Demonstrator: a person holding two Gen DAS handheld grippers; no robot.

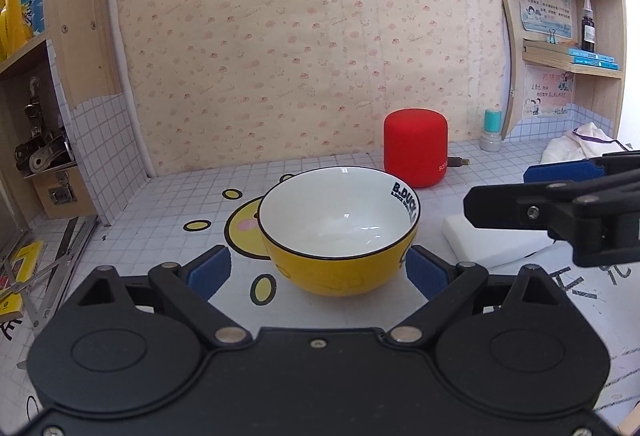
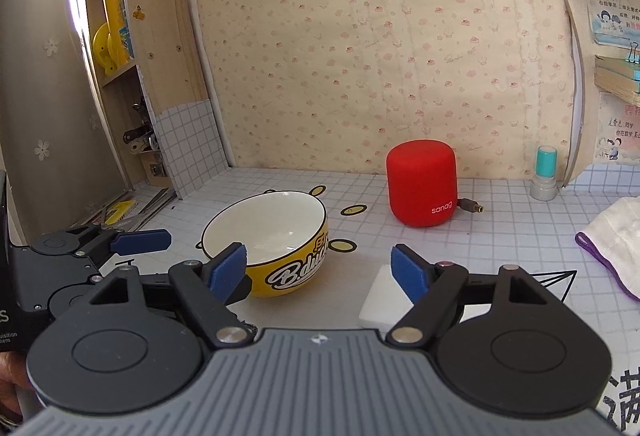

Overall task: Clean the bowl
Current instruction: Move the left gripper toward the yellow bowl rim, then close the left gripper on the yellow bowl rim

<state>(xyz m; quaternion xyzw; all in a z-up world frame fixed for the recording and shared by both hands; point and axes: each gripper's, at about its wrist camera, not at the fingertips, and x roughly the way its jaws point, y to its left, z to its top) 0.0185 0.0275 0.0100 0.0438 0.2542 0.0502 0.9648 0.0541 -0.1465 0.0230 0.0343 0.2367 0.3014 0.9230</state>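
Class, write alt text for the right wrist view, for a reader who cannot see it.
A yellow bowl with a white inside stands upright on a tiled desk, just ahead of the open right tool. A white sponge block lies by its right finger, a red speaker behind, a white cloth at right; the left tool reaches in from the left.

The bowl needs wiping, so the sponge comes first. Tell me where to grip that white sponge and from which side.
Grip the white sponge across its two long side faces, coming down from above with the right gripper, which is open and nearest. It is a flat rectangular block lying on the desk beside the yellow bowl, apparently not touching it, so both sides look free.
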